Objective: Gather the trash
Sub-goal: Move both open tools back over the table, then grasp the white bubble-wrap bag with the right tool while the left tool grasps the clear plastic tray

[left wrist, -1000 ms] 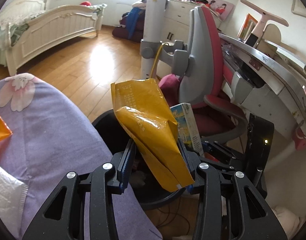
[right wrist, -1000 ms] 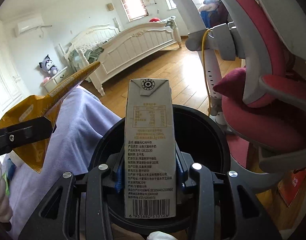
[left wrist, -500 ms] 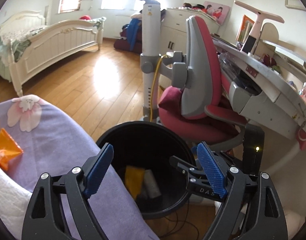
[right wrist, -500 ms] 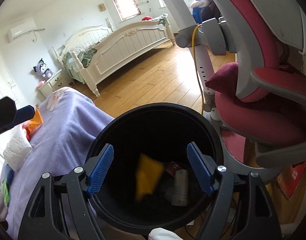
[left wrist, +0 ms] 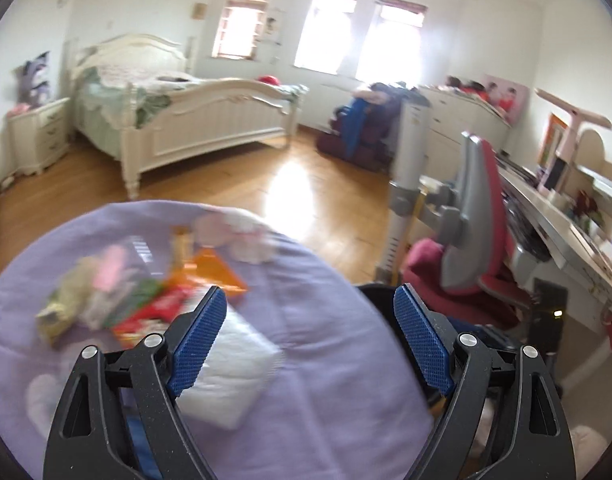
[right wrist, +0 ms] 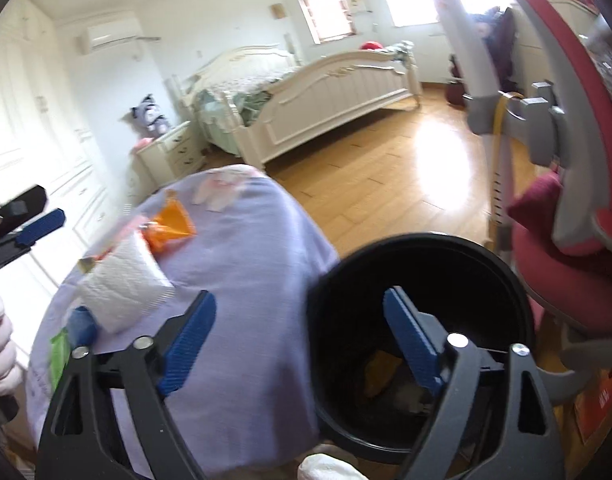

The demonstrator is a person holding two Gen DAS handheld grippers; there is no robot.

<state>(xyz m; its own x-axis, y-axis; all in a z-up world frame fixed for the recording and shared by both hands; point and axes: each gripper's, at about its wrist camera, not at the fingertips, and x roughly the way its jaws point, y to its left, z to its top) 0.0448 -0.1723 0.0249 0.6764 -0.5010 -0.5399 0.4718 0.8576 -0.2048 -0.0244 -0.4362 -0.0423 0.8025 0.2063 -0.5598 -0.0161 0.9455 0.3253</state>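
Note:
My left gripper (left wrist: 310,316) is open and empty above a round table with a purple cloth (left wrist: 326,360). On the cloth lie a white tissue pack (left wrist: 229,376), an orange wrapper (left wrist: 213,270), a red wrapper (left wrist: 145,316) and a blurred pile of other wrappers (left wrist: 85,292). My right gripper (right wrist: 299,332) is open and empty over the edge between the cloth (right wrist: 241,272) and the black trash bin (right wrist: 422,316). A yellow bag (right wrist: 380,372) lies inside the bin. The tissue pack (right wrist: 121,284) and orange wrapper (right wrist: 171,226) show at the left of the right wrist view.
A red and grey desk chair (left wrist: 478,240) stands right of the bin, beside a desk (left wrist: 566,232). A white bed (left wrist: 177,120) stands across the wooden floor (left wrist: 306,188). The bin's rim (left wrist: 376,296) shows just behind the table.
Both grippers have swung left, away from over the bin toward the table. The yellow bag and the carton, let go earlier, lie in the bin. Both grippers stay open.

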